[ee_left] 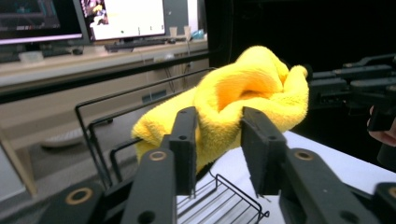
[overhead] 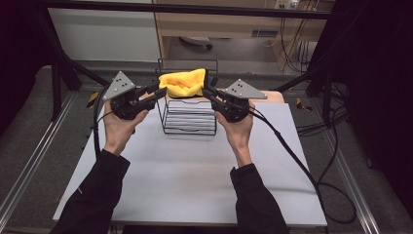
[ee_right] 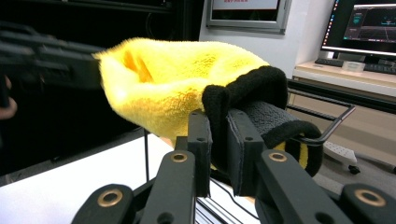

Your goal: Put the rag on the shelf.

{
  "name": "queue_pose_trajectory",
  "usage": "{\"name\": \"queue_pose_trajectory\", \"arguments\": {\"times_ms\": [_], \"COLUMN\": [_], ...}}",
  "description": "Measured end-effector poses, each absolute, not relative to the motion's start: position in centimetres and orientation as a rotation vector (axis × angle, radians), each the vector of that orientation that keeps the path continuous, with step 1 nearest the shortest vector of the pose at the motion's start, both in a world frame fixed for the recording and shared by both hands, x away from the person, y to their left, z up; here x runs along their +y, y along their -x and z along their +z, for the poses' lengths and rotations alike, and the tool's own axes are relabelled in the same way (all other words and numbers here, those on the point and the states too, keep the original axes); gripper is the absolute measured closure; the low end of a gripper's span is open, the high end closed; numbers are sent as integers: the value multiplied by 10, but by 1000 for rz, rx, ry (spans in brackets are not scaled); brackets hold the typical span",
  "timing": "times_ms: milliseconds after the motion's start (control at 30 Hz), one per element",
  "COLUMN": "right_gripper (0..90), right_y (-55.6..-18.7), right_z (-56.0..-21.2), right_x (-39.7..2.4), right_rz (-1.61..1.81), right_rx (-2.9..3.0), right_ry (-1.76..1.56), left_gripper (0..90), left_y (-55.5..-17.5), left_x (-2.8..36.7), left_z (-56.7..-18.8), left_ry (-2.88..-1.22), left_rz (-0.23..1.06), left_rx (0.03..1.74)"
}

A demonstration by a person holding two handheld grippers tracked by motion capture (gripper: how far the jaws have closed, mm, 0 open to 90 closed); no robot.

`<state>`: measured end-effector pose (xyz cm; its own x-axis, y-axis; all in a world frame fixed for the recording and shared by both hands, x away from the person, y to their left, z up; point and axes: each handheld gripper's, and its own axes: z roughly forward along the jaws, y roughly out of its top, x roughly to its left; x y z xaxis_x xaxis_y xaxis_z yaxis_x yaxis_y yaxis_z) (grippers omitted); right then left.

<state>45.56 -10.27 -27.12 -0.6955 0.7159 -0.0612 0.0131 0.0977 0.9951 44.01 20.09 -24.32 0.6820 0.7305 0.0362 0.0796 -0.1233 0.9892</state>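
No readable writing or brand on anything here; one yellow cloth [overhead: 183, 82] with a black edge, held in the air over one black wire rack [overhead: 190, 117] on the white table [overhead: 195, 180]; two grippers; left gripper [ee_left: 218, 133] spread, cloth between its jaws, pads not clearly pressing; right gripper [ee_right: 218, 140] pinches the cloth's black edge; two monitors behind, text too blurred to read.

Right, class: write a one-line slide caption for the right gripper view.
Right hand-held gripper clamps the black trim of a yellow cloth above a black wire rack.
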Motion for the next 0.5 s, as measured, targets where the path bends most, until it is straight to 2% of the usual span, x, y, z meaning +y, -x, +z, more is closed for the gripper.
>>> {"name": "queue_pose_trajectory", "arguments": {"times_ms": [133, 200, 267, 400, 500], "right_gripper": [810, 810, 808, 801, 773], "right_y": [-455, -455, -455, -456, -455], "right_z": [-271, -271, -271, -272, -272], "right_x": [-104, -104, -104, -104, -105], "right_rz": [1636, 1626, 1620, 1615, 1611], "right_rx": [1842, 1848, 1853, 1860, 1868], "right_ry": [-706, -698, -690, -688, -692], "left_gripper": [644, 673, 729, 850, 896], "left_y": [-439, -441, -447, -455, -455], "left_x": [208, 209, 208, 199, 193], "left_z": [-224, -217, -214, -220, -228], "left_ry": [-1582, -1566, -1580, -1646, -1692], "left_rz": [623, 627, 612, 502, 482], "left_rx": [694, 723, 763, 804, 798]}}
